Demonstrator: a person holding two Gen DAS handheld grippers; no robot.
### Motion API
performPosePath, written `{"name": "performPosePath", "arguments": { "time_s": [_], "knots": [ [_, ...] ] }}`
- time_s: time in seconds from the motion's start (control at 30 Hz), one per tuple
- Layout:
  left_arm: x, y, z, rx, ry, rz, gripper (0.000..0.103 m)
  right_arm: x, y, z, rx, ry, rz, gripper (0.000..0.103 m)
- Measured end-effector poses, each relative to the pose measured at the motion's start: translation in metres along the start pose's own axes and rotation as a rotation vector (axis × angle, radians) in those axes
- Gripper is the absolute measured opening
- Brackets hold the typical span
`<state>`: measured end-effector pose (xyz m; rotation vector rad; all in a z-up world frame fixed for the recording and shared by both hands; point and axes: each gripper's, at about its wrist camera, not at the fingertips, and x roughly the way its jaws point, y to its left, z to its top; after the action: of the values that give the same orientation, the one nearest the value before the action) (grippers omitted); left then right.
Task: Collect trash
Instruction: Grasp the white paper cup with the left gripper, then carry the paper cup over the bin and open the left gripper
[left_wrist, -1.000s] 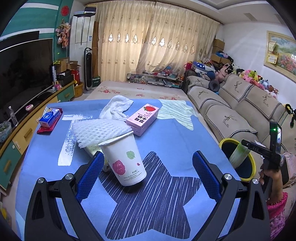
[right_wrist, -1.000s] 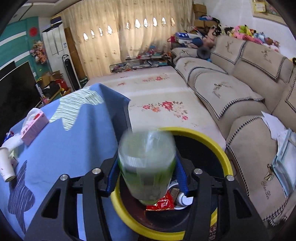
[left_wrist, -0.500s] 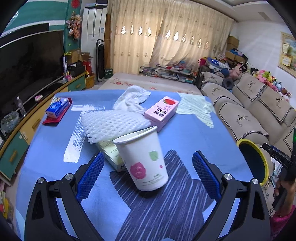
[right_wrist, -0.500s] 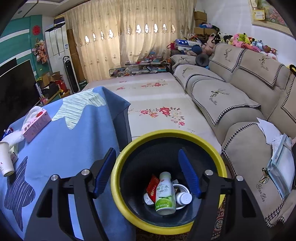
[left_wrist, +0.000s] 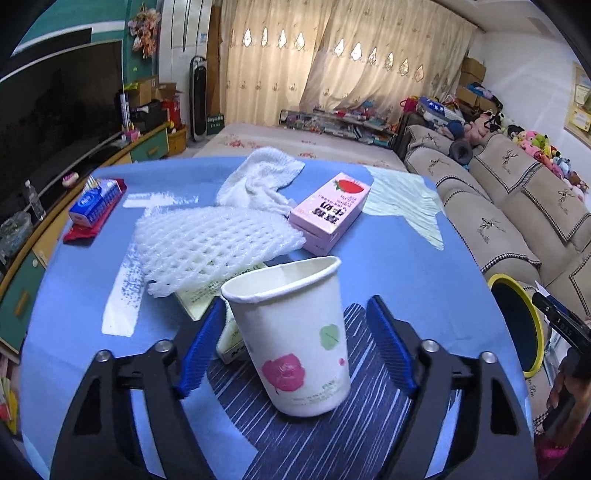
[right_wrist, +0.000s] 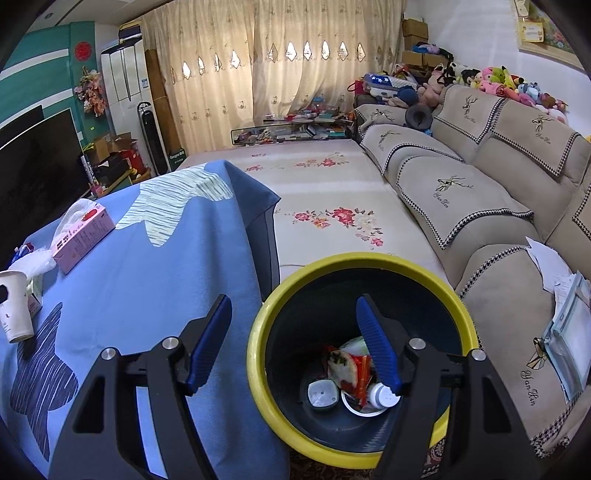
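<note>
A white paper cup (left_wrist: 295, 332) with a pink and a green spot stands upright on the blue tablecloth (left_wrist: 406, 266). My left gripper (left_wrist: 295, 339) is open, its blue fingers on either side of the cup with gaps showing. Behind the cup lie a white foam net (left_wrist: 210, 243), a pink strawberry milk carton (left_wrist: 330, 212) and a white cloth (left_wrist: 262, 177). My right gripper (right_wrist: 293, 339) is open and empty above the yellow-rimmed bin (right_wrist: 258, 332), which holds bottles and wrappers (right_wrist: 351, 376). The cup also shows in the right wrist view (right_wrist: 14, 306).
A blue tissue pack (left_wrist: 94, 201) lies on a red item at the table's left. A pale box (left_wrist: 229, 339) sits under the net beside the cup. The bin (left_wrist: 517, 325) stands off the table's right edge, next to the sofa (right_wrist: 480, 206). A TV cabinet (left_wrist: 22, 236) runs along the left.
My right gripper opened and dropped the green bottle into the bin, then lifted and shifted slightly. My left gripper moved forward around the paper cup and narrowed.
</note>
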<state>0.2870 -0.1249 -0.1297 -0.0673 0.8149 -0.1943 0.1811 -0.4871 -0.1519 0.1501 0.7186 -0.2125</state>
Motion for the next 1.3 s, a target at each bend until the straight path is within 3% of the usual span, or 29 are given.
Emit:
{"name": "performPosePath", "arguments": {
  "time_s": [0.23, 0.43, 0.67, 0.97, 1.13, 1.3],
  "knots": [
    [0.020, -0.003, -0.001, 0.005, 0.046, 0.009, 0.054, -0.001, -0.001, -0.003, 0.002, 0.004, 0.013, 0.066],
    [0.007, -0.019, -0.001, 0.035, 0.033, -0.031, 0.051, -0.013, -0.006, -0.006, 0.018, -0.015, 0.024, 0.066],
    [-0.028, -0.064, 0.006, 0.123, -0.022, -0.102, 0.051, -0.030, -0.028, -0.014, 0.070, -0.039, 0.013, 0.066],
    [-0.038, -0.178, 0.010, 0.307, -0.021, -0.326, 0.052, -0.054, -0.071, -0.036, 0.155, -0.062, -0.044, 0.066],
    [-0.023, -0.260, 0.001, 0.412, 0.019, -0.451, 0.052, -0.066, -0.101, -0.054, 0.206, -0.052, -0.097, 0.066],
    [0.004, -0.329, -0.009, 0.479, 0.087, -0.526, 0.053, -0.072, -0.119, -0.065, 0.236, -0.043, -0.127, 0.066]
  ]
}}
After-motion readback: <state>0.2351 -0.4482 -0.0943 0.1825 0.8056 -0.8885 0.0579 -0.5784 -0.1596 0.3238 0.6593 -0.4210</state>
